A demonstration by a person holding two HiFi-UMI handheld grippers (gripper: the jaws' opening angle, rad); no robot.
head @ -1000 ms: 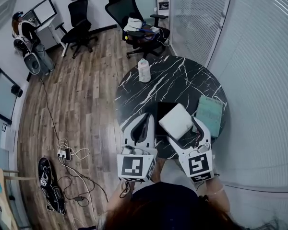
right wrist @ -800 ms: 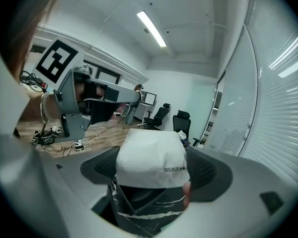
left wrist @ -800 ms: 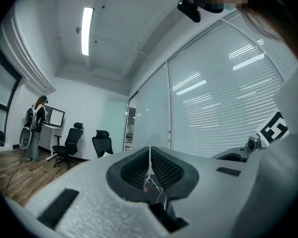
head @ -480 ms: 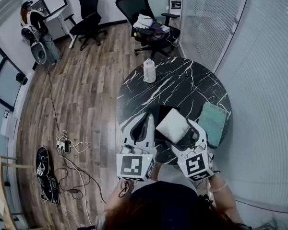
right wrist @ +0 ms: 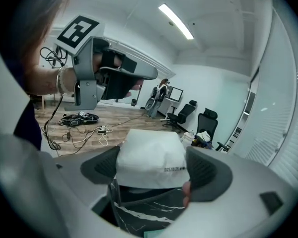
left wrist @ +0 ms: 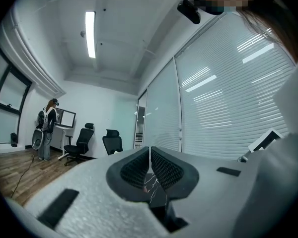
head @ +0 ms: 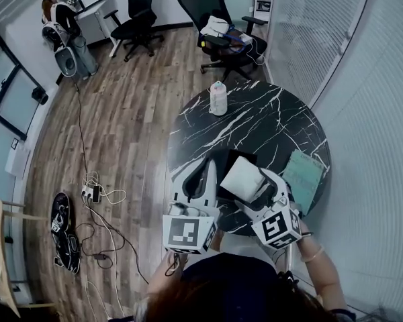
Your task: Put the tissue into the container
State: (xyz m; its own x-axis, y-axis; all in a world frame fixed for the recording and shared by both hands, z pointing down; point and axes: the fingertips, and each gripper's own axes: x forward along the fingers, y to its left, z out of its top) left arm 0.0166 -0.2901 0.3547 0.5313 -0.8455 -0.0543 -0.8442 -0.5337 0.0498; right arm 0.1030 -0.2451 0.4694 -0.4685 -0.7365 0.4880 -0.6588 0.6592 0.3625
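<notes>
Tissue pack closes in on its target: over the past second the right hand-held gripper (head: 254,183) has carried the white tissue (head: 242,178) a little lower and further left, so that it now hangs tilted over the right part of the black container (head: 225,161) on the marbled surface (head: 255,113). The right gripper view shows its jaws clamped on the tissue's (right wrist: 150,157) two sides, with the pack not yet let go. That shift suggests the carry is nearly done, and lowering and release are what remain.

The left hand-held gripper (head: 207,170) sits just beside the container's left edge, its jaws together with nothing between them, as the left gripper view confirms (left wrist: 150,165); it seems to play no part in the hold.

The container is open at the top. Its visible inside looks dark and bare, though the pack hides much of it, so whether anything already lies there cannot be told. A teal pad (head: 303,173) lies at the surface's right edge and a bottle (head: 218,98) stands at its far side, both well apart from the container.
</notes>
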